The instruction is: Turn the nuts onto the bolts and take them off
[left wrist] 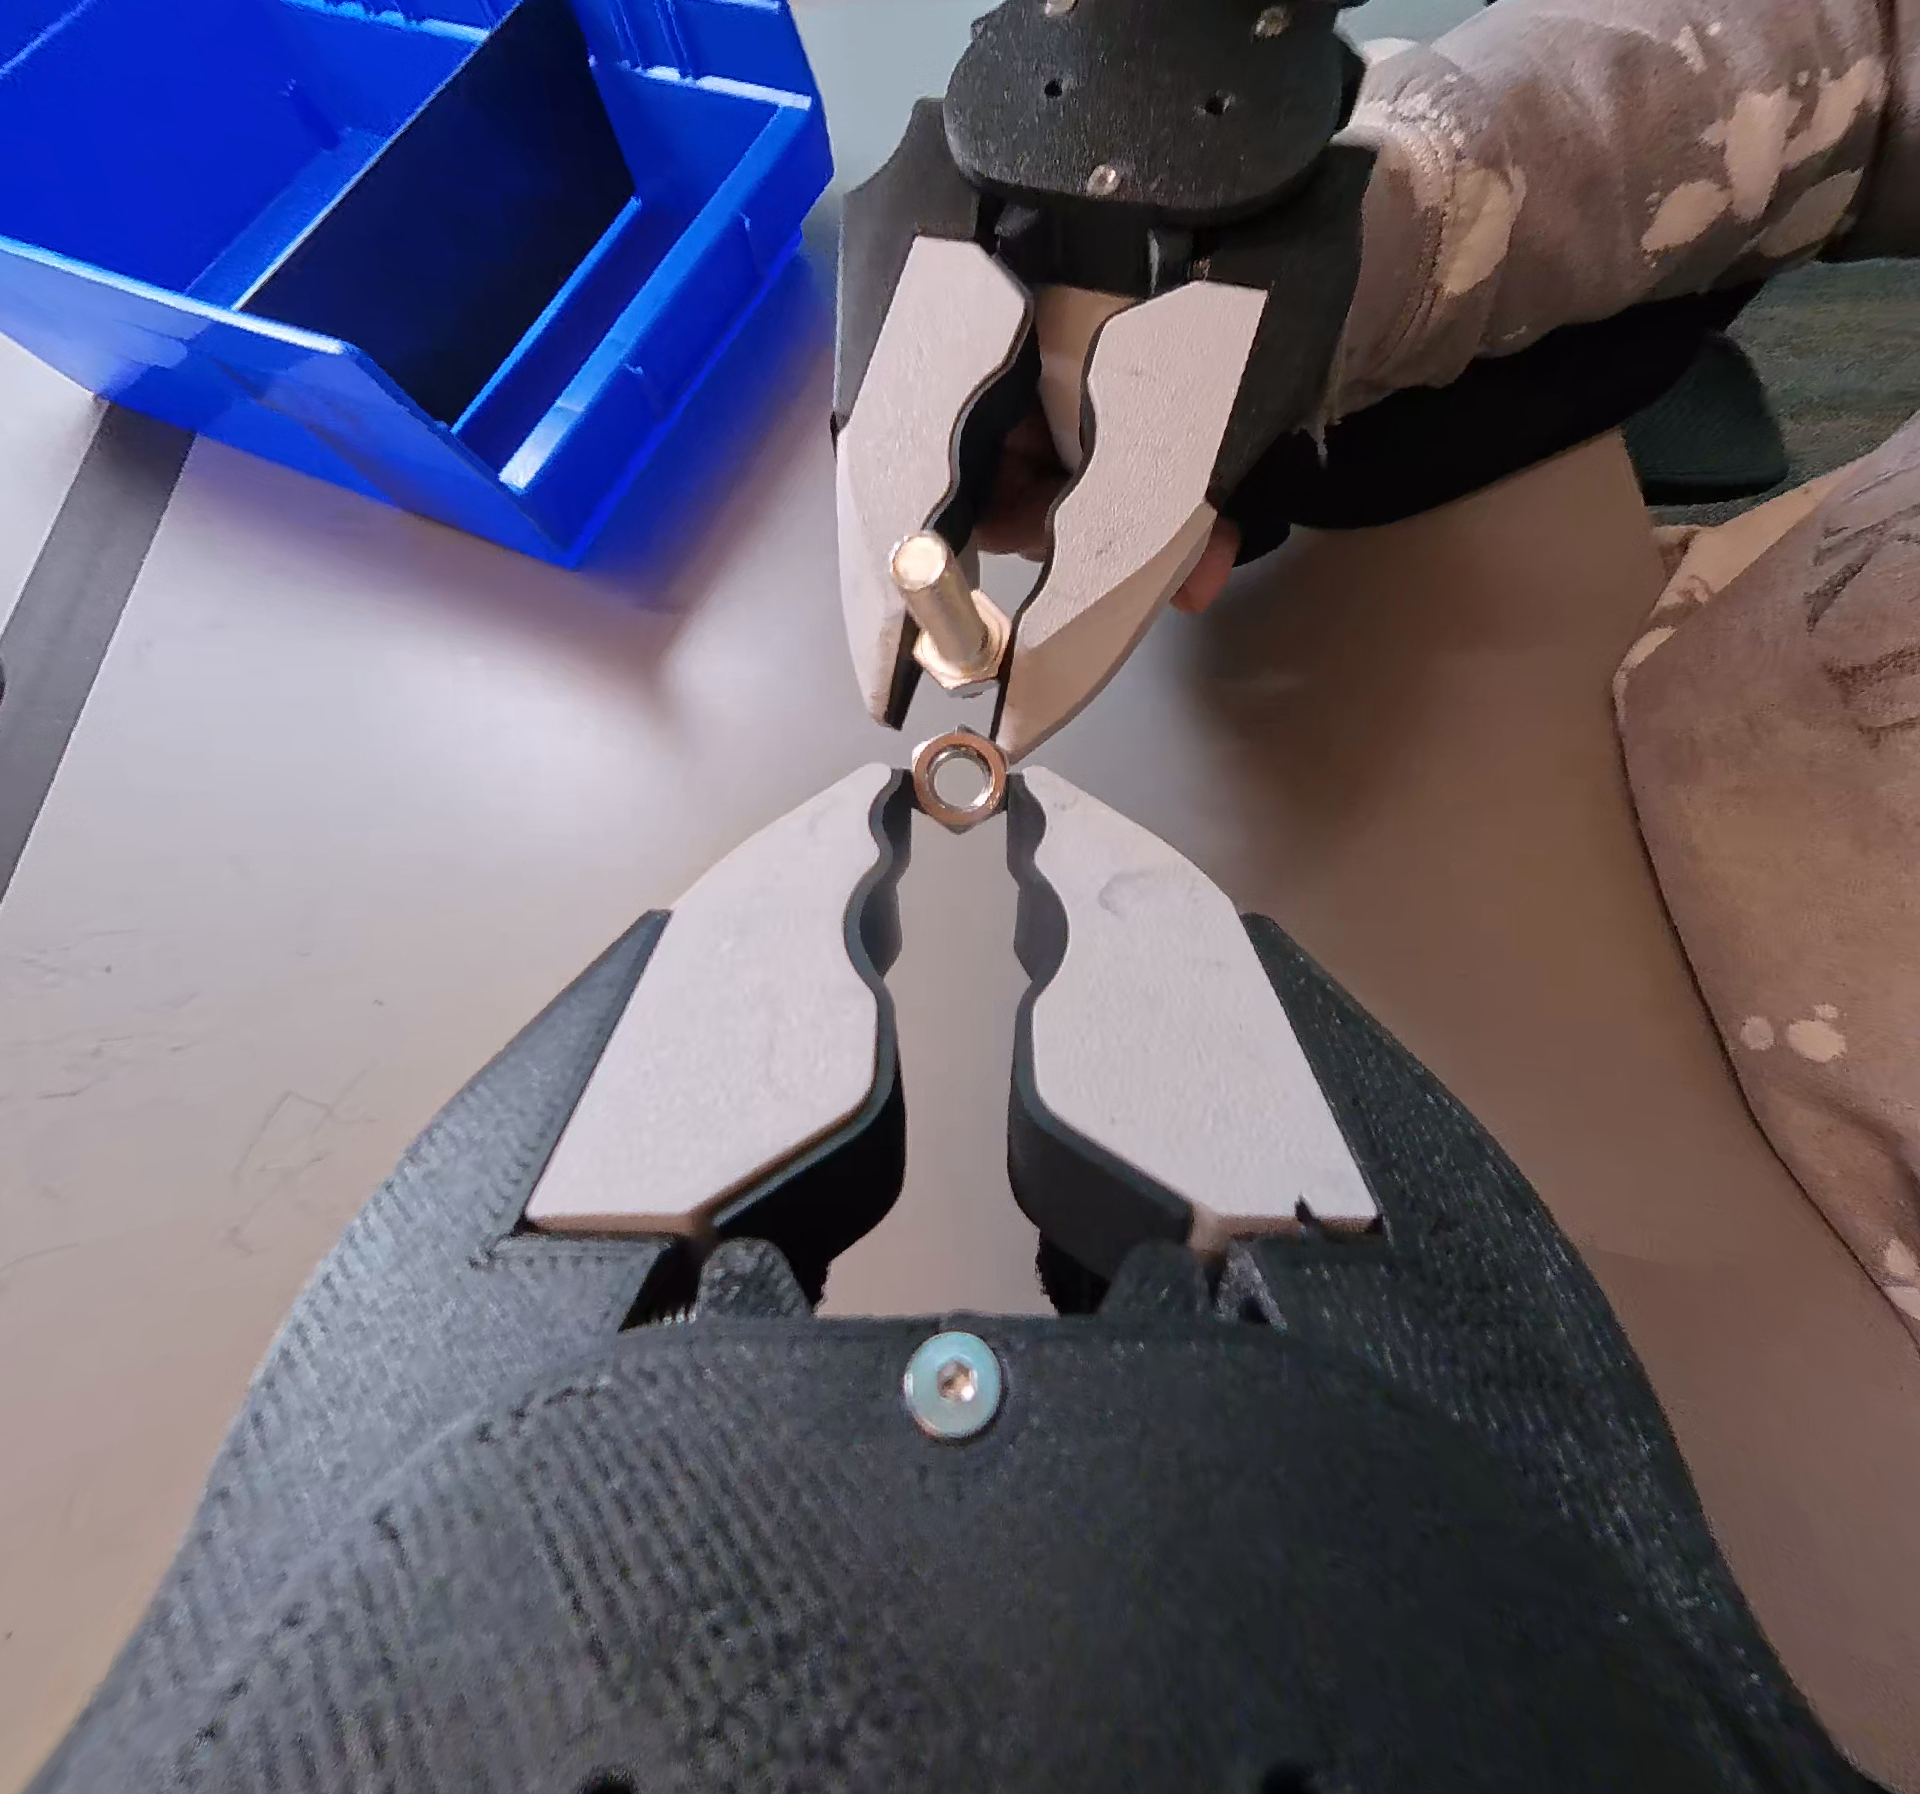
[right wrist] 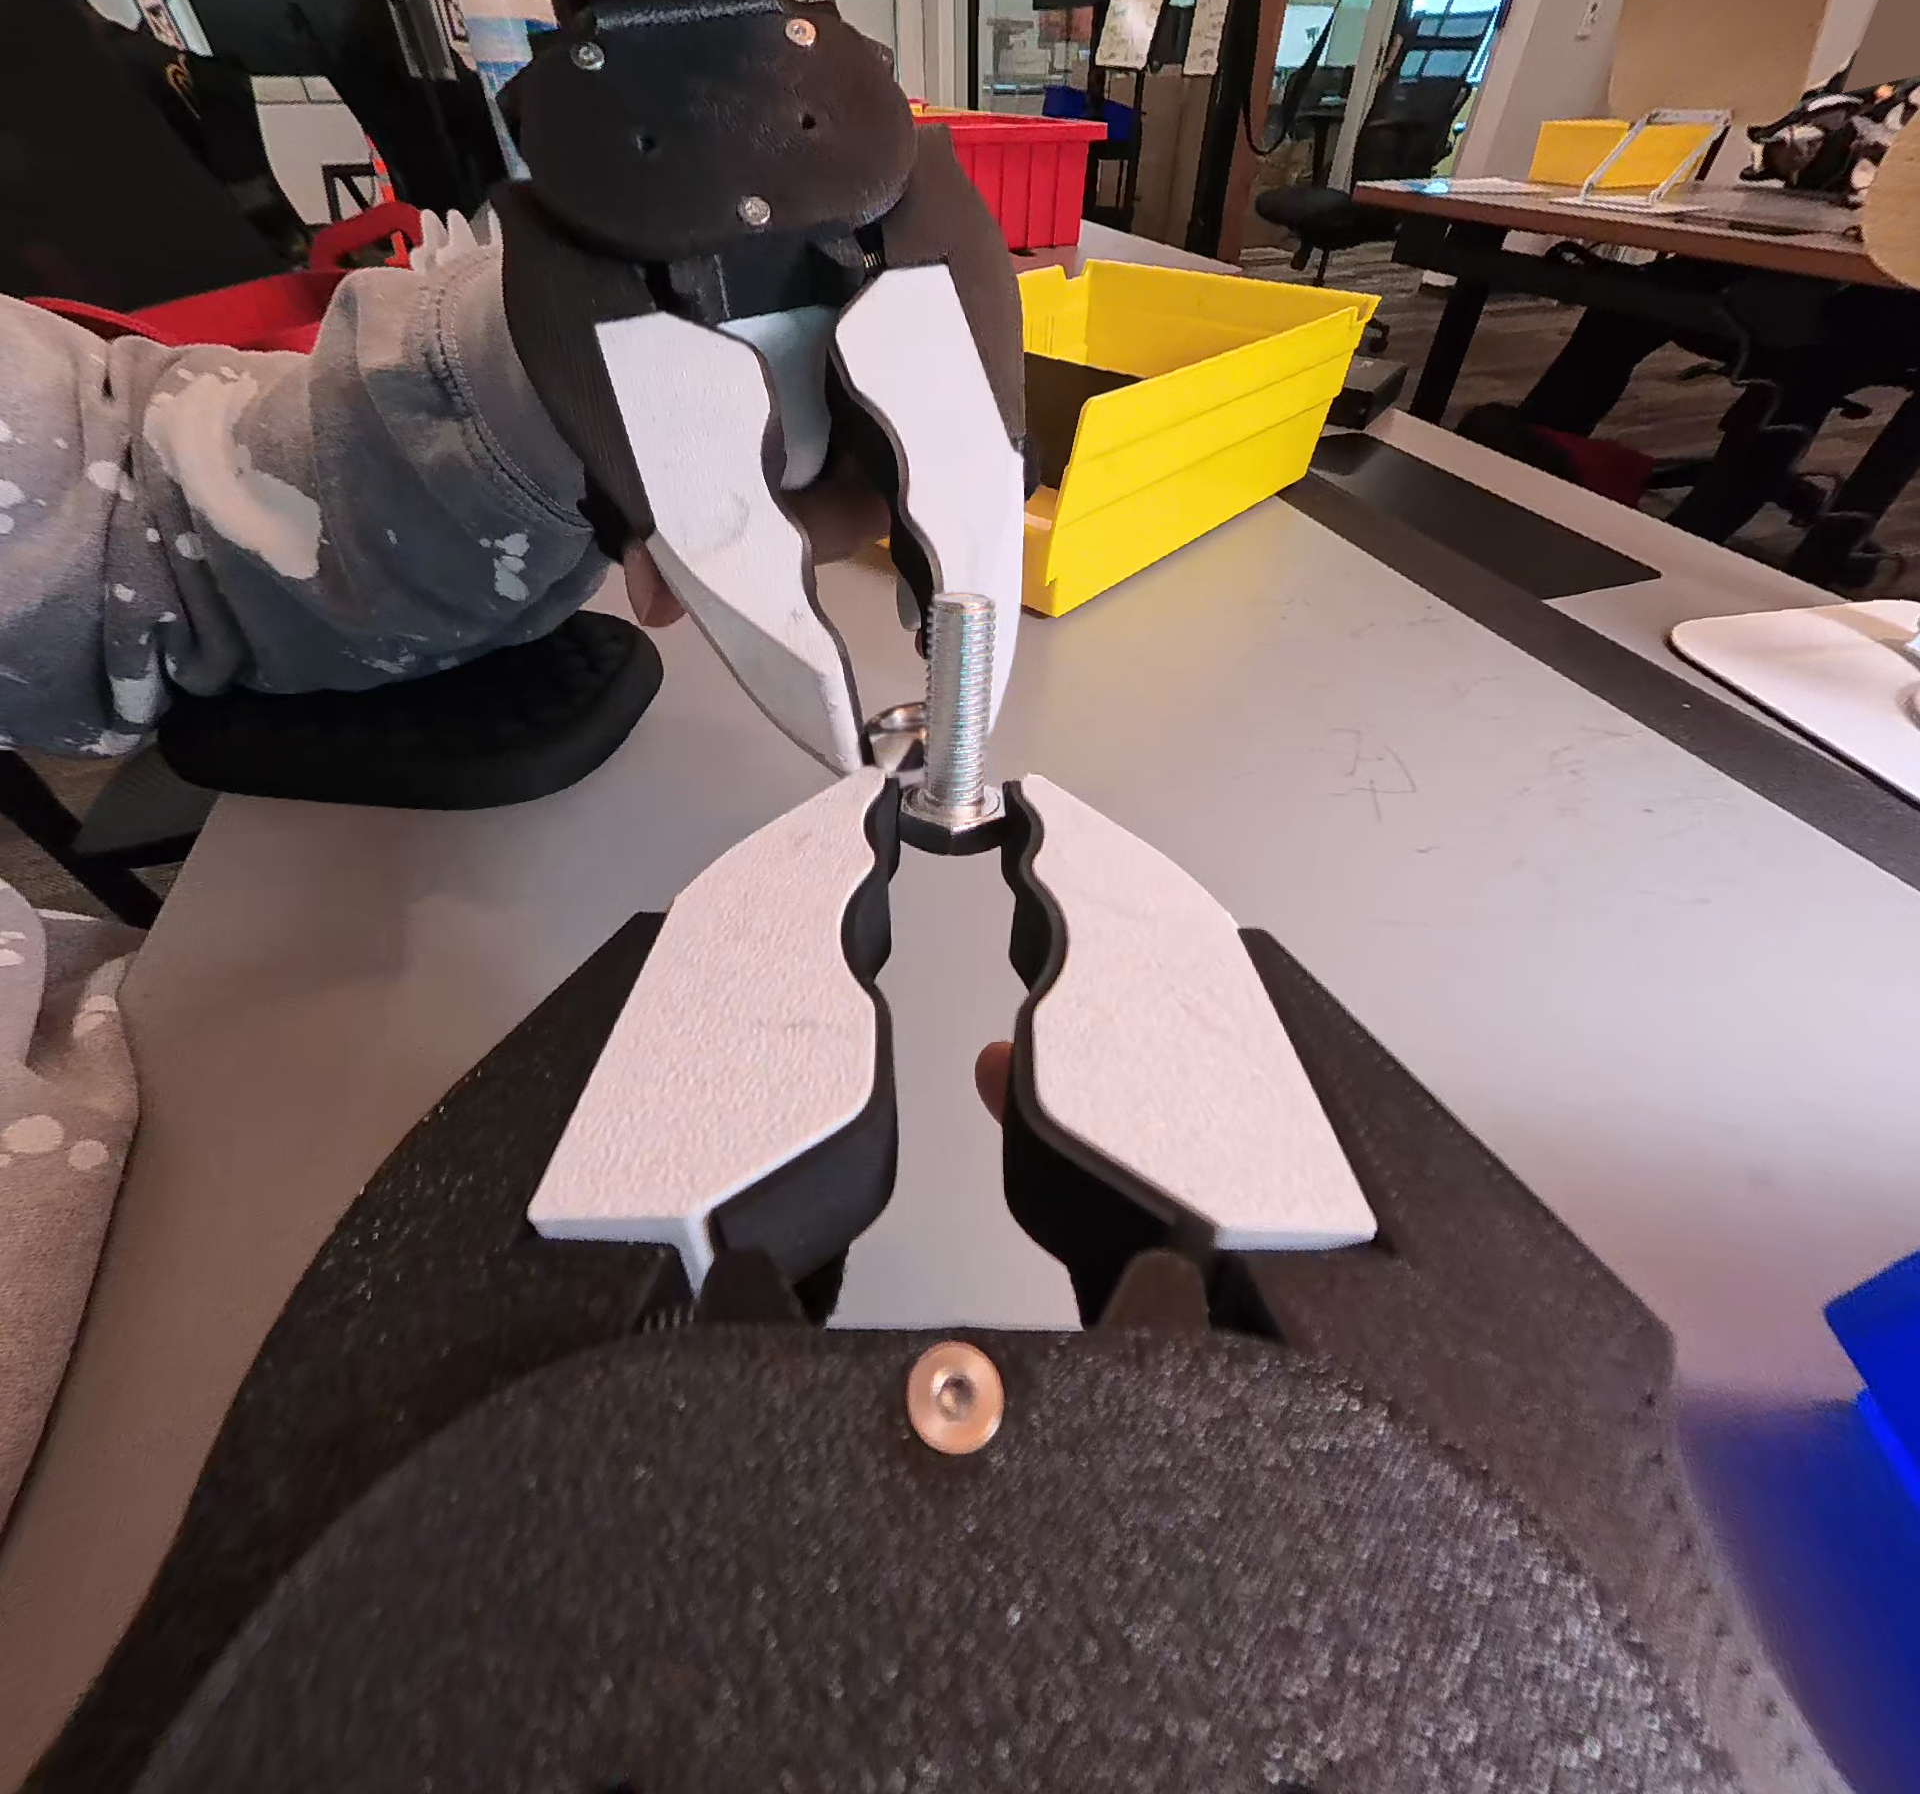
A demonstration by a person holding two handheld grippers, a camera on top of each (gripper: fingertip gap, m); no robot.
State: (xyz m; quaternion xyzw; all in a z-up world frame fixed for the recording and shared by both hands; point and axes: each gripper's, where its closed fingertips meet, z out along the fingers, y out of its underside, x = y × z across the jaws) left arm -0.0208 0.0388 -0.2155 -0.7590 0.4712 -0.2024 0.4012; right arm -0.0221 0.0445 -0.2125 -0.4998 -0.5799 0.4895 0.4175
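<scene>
In the left wrist view my left gripper (left wrist: 956, 788) is shut on a silver hex nut (left wrist: 958, 786), pinched at the fingertips with its hole facing the camera. The right gripper (left wrist: 951, 705) comes in from above, tip to tip with it, shut on the head of a silver bolt (left wrist: 940, 601). The bolt's shaft points up and to the left, and the nut sits just below its head, off the thread. In the right wrist view my right gripper (right wrist: 951, 799) holds the bolt (right wrist: 961, 695) upright by its head. The left gripper (right wrist: 894, 726) holds the nut (right wrist: 891, 728) just behind the shaft.
A blue bin (left wrist: 416, 186) stands on the grey table (left wrist: 364, 861) at the far left. A yellow bin (right wrist: 1195, 425) stands behind the grippers, with a red bin (right wrist: 1029, 165) farther back. A white plate (right wrist: 1808, 664) lies at the right. The person's speckled sleeves (left wrist: 1558, 165) flank the grippers.
</scene>
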